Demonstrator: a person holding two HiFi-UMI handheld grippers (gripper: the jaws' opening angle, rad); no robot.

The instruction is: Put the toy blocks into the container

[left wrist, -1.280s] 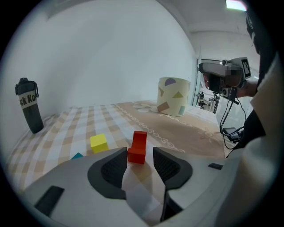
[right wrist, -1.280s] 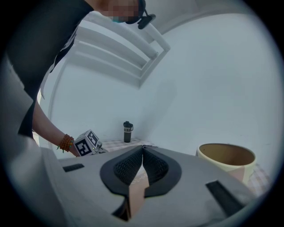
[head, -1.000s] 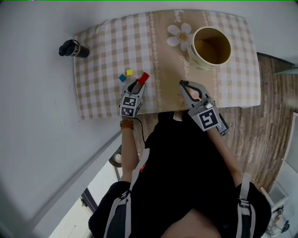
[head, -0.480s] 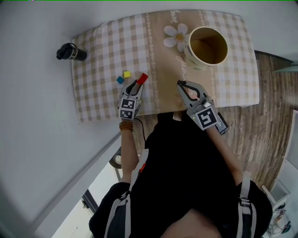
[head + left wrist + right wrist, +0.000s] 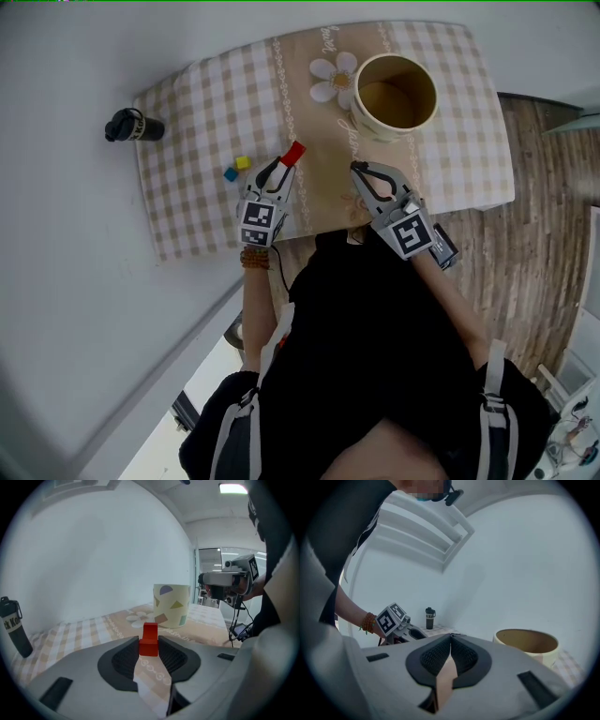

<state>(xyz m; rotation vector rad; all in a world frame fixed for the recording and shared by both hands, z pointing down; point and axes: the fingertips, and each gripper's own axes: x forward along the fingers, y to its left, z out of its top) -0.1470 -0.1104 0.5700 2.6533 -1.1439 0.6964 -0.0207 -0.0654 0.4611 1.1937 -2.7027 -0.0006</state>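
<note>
Left gripper view: we find the red block [image 5: 149, 638] clamped upright in the left gripper's [image 5: 149, 645] just-tightened jaws, held above the tablecloth [image 5: 89, 631], gripper tilted slightly down toward the container [image 5: 171, 605].

The dark bottle [image 5: 14, 627] carries white lettering down its side, of which only "KO" can be made out. Cursive script runs along the checked tablecloth [image 5: 197, 122], too small to read.

Three blocks: a red block [image 5: 293, 153], a yellow block [image 5: 243, 163], a blue block [image 5: 231, 174]. One container [image 5: 394, 94], one bottle [image 5: 131, 126], one checked cloth [image 5: 197, 103]. Two grippers: left gripper [image 5: 285, 162], right gripper [image 5: 356, 170].
</note>
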